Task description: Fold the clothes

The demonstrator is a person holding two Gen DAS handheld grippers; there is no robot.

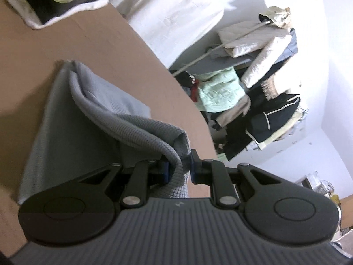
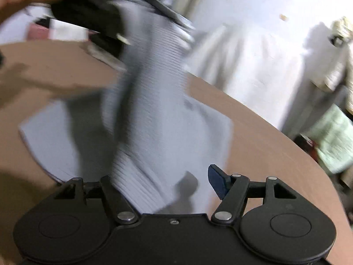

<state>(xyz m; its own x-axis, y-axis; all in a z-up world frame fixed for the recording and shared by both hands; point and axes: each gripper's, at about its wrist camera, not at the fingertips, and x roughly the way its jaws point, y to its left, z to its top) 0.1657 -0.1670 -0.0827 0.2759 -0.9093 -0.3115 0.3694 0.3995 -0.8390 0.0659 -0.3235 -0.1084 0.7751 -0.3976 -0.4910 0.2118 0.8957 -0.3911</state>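
Left gripper (image 1: 179, 169) is pinched on the grey knit garment (image 1: 92, 119)'s thick rolled edge, near the table (image 1: 123, 44)'s right edge. Right gripper (image 2: 163, 183) gapes wide, gripping nothing. Looks soft, floppy, light; I'd grab hems or corners.

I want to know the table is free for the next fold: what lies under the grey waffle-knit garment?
Under the grey waffle-knit garment only the brown table top shows, bare around its edges. The left gripper pinches one lifted fold. Whatever lies beneath the flat part is covered.
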